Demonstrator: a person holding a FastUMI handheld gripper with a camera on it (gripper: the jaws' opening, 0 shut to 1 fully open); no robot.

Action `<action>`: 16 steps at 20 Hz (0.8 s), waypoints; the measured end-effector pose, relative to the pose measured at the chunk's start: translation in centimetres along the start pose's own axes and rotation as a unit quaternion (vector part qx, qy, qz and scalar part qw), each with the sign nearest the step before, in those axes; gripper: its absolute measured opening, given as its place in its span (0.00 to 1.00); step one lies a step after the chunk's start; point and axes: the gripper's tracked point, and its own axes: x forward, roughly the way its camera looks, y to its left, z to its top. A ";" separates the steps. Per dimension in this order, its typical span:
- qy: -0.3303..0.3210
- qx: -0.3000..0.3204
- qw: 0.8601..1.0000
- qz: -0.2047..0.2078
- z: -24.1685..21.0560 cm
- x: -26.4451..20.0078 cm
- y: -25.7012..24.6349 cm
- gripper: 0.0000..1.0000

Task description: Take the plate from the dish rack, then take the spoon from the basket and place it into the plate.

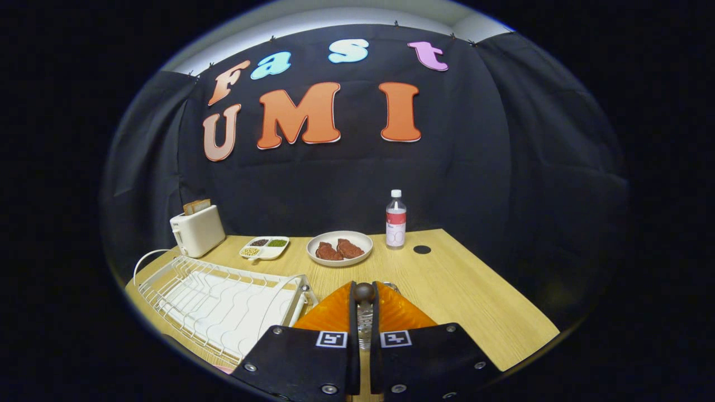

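Your gripper (364, 312), jaws clamped on the spoon (364, 318) handle above the orange plate (341, 315) at lower centre, holds something light, stiff and likely slippery.

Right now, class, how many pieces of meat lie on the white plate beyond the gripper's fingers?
2. Both lie side by side on the white plate, near the bottle: one piece toward the divided dish, the other toward the bottle. The gripper is shut on a spoon.

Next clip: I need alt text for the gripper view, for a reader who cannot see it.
The gripper is shut on a slim clear-handled spoon with a dark round end, over an orange plate on the wooden table. Beside it sits a white wire dish rack; beyond, a white toaster and water bottle.
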 end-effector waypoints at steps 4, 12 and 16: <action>-0.028 -0.014 0.999 0.008 2.8 -2.9 0.5 0.07; -0.037 -0.033 0.995 0.089 4.4 -9.4 4.9 0.07; -0.037 -0.039 0.990 0.133 4.4 -12.5 7.4 0.07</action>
